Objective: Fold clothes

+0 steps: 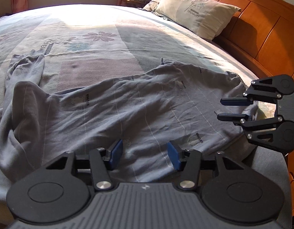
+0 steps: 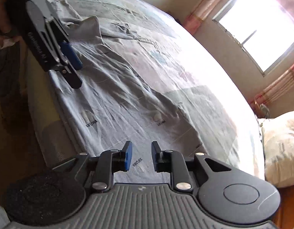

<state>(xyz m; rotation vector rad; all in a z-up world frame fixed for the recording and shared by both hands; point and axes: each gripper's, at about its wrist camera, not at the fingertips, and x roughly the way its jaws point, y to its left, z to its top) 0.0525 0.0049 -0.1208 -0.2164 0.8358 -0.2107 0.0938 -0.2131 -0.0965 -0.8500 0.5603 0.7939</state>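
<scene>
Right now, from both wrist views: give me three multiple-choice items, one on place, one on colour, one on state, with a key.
1. Where does the grey garment lie?
A. Spread on the bed
B. Over the headboard
C. On the floor

2. What colour are the pads of the left hand-held gripper?
A. Red
B. Blue
C. White

3. What is the state of the right hand-held gripper?
A. Shut on a sleeve
B. Shut on the pillow
C. Open, nothing between its fingers

Key: 1 A, the garment is laid out wrinkled across the patterned bed cover. 2 B, both pads show blue in the left wrist view. 3 C, a clear gap shows between the fingers, with the cloth lying beneath them.
</scene>
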